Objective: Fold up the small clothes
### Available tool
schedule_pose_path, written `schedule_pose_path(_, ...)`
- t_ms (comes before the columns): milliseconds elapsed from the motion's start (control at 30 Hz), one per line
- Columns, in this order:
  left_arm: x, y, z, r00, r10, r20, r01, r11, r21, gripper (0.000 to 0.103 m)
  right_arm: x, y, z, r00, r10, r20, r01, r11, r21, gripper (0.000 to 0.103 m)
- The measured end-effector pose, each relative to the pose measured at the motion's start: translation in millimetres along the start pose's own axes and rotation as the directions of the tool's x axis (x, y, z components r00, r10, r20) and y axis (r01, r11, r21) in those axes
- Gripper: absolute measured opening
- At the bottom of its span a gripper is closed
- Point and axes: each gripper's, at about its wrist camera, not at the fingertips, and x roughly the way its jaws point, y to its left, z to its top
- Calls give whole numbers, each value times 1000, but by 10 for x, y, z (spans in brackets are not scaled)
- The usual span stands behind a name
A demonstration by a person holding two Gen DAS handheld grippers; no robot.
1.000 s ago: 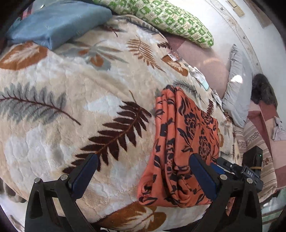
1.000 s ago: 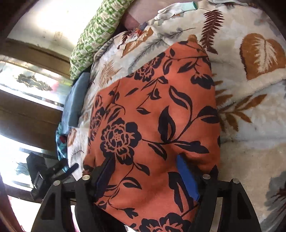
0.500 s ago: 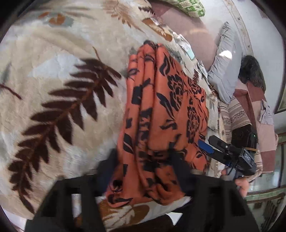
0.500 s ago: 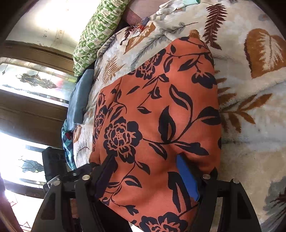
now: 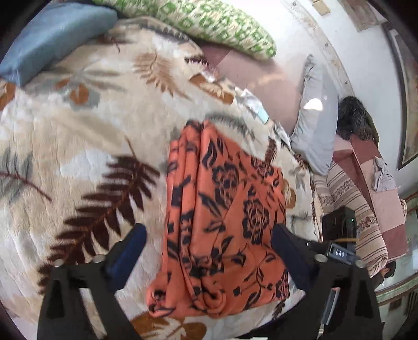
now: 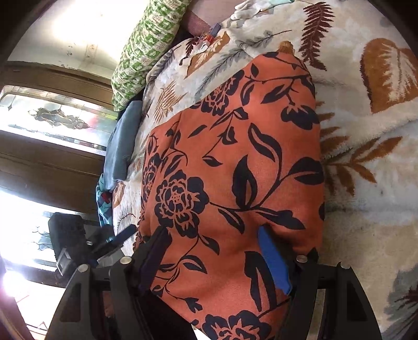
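An orange garment with black flowers [image 5: 222, 222] lies folded into a long bundle on the leaf-print blanket [image 5: 78, 146]. My left gripper [image 5: 209, 251] is open, its fingers standing either side of the garment's near end, above it. In the right wrist view the same garment [image 6: 235, 170] fills the middle. My right gripper [image 6: 216, 251] is open, its two fingers pressed against the cloth at its near edge, with fabric bulging between them. The right gripper's body shows in the left wrist view [image 5: 337, 243] at the garment's right side.
A blue folded cloth [image 5: 52, 34] and a green patterned pillow [image 5: 209, 23] lie at the far side of the bed. A grey pillow [image 5: 316, 130] and striped bedding [image 5: 347, 209] lie to the right. Wooden window frames [image 6: 52, 157] are to the left in the right wrist view.
My left gripper had closed in low over the garment's near end half a second ago; now it has pulled back up and stands wide open. The right gripper has stayed in place.
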Motion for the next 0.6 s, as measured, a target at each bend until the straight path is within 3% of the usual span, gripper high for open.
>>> schedule_pose_path(133, 389, 131, 370, 998, -6, -65, 1, 997, -79, 102, 16, 33, 15, 1000, -12, -17, 12, 1000, -25, 75)
schedule_pose_path(267, 778, 124, 402, 988, -29, -149, 14, 995, -101, 96, 4, 9, 6, 1000, 9, -14, -9, 1000, -20, 75)
schedule_pose_path(300, 812, 97, 383, 987, -44, -156, 31, 996, -88, 89, 3, 2, 2, 1000, 14, -13, -15, 1000, -20, 75)
schedule_pose_path(333, 853, 72, 365, 984, -48, -174, 35, 997, -74, 54, 4, -2, 0, 1000, 18, -12, -18, 1000, -20, 75)
schedule_pose_path(367, 886, 79, 348, 981, -11, -194, -2, 998, -66, 26, 6, -4, 0, 1000, 18, -13, -19, 1000, -20, 75)
schedule_pose_path(433, 856, 80, 348, 983, -15, -182, 1, 997, -80, 23, 13, 5, 4, 1000, 17, -16, -17, 1000, -22, 75)
schedule_pose_path(533, 661, -249, 292, 994, 78, -76, -71, 993, 93, 22, 15, 12, 1, 1000, 9, -19, -9, 999, -37, 75)
schedule_pose_path(600, 862, -181, 257, 981, 163, -105, -151, 982, 117, 24, 14, 0, -8, 1000, 12, -16, -13, 999, -36, 75)
